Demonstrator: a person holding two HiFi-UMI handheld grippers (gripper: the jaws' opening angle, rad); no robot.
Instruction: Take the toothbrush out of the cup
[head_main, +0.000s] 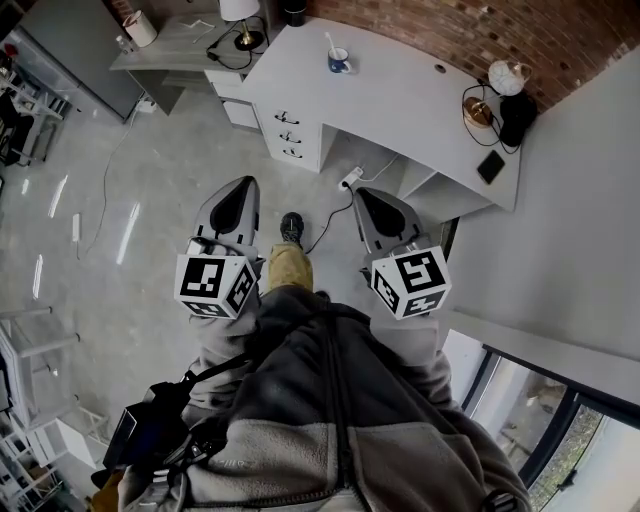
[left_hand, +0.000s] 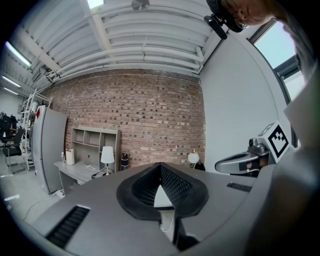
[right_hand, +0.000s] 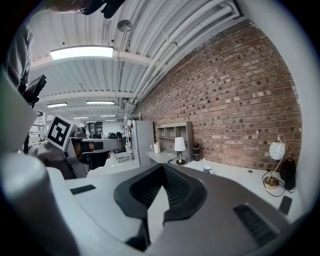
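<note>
A white toothbrush (head_main: 331, 42) is seen standing tilted in a blue-and-white cup (head_main: 339, 62), which is set near the back edge of a white desk (head_main: 400, 105) against a brick wall (head_main: 470, 30). In the head view both grippers are held low in front of the person's body, above the grey floor (head_main: 150, 160) and well apart from the desk and the cup. The left gripper (head_main: 232, 208) is shown in its own view with its black ribbed pads (left_hand: 175, 187) pressed together at the tips, and nothing is gripped between them. The right gripper (head_main: 381, 213) is likewise closed, its pads (right_hand: 177, 189) meeting at the tips with nothing held. In the right gripper view the cup (right_hand: 207, 170) is made out small and distant on the desk beyond the closed jaws, with the toothbrush (right_hand: 204, 163) rising from it. A white table lamp (head_main: 240, 12) is placed on a grey desk (head_main: 170, 45) to the left of the white one, and three drawers (head_main: 290, 135) are built into the white desk's left end. At the desk's right end a round globe lamp (head_main: 508, 76) and a dark phone (head_main: 490, 166) are laid out. A power strip (head_main: 350, 179) lies on the floor under the desk, and the person's shoe (head_main: 291, 228) is seen between the two grippers.
</note>
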